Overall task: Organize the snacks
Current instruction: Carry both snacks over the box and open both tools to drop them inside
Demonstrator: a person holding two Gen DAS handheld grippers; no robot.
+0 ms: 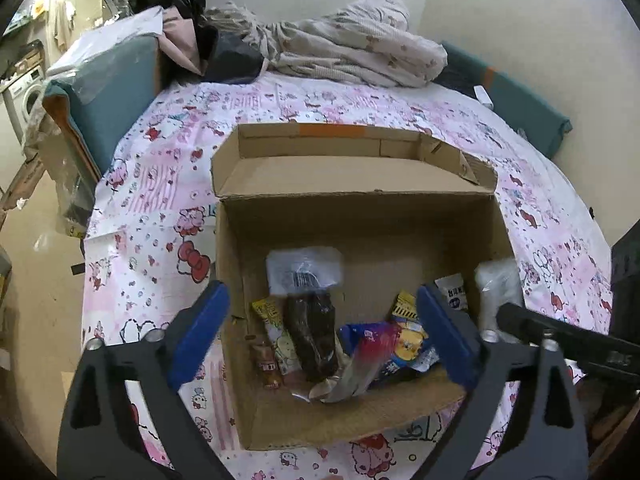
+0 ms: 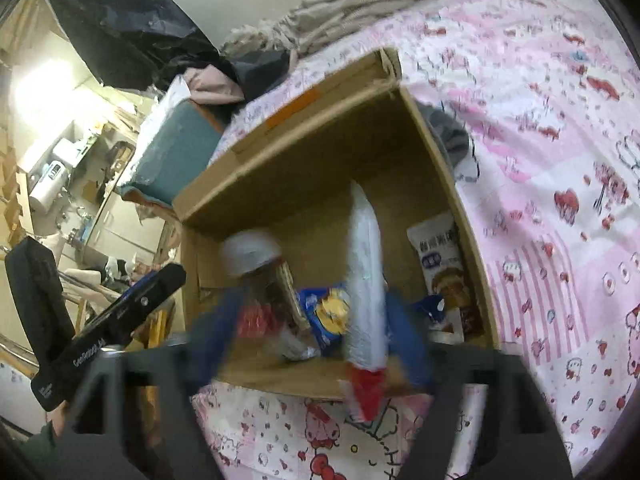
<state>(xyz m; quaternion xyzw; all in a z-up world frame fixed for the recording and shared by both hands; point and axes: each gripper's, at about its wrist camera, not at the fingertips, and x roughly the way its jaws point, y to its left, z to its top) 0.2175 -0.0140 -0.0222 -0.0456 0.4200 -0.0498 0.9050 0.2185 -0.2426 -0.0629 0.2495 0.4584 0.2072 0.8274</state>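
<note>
- An open cardboard box [image 1: 360, 208] is seen on a surface covered by a pink cartoon-print cloth [image 1: 160, 200]; whether a tabletop or a bed lies beneath the cloth cannot be told.
- The left claw [image 1: 320, 332] is held above the near half of the box, its blue pads [image 1: 200, 332] spread wide, one outside the box's left wall and the other over the right part of its interior. Nothing is pinched between them.
- Between and just beyond the left claw's pads, several snacks are seen on the box floor: a dark brown packet [image 1: 312, 336] with a clear, barcoded top, a yellow packet [image 1: 276, 336] just to its left, a small brown packet [image 1: 266, 364] at the left wall, and a blue packet [image 1: 400, 344] to the right.
- A red-tipped silvery-white packet [image 1: 360, 360] is seen blurred in the left view, over the blue packet.
- In the right view the right claw [image 2: 316, 340] is blurred but its blue pads [image 2: 216, 340] are seen spread apart over the near edge of the box.
- The same long white packet [image 2: 366, 292] stands between the right claw's pads, close to the right-hand pad, its red end over the near wall of the box; whether a pad touches it cannot be told through the blur.
- A white packet with blue print [image 2: 440, 256] leans against the box's right wall, beyond the right claw.
- A bundle of pale patterned bedding [image 1: 360, 44] lies beyond the box.
</note>
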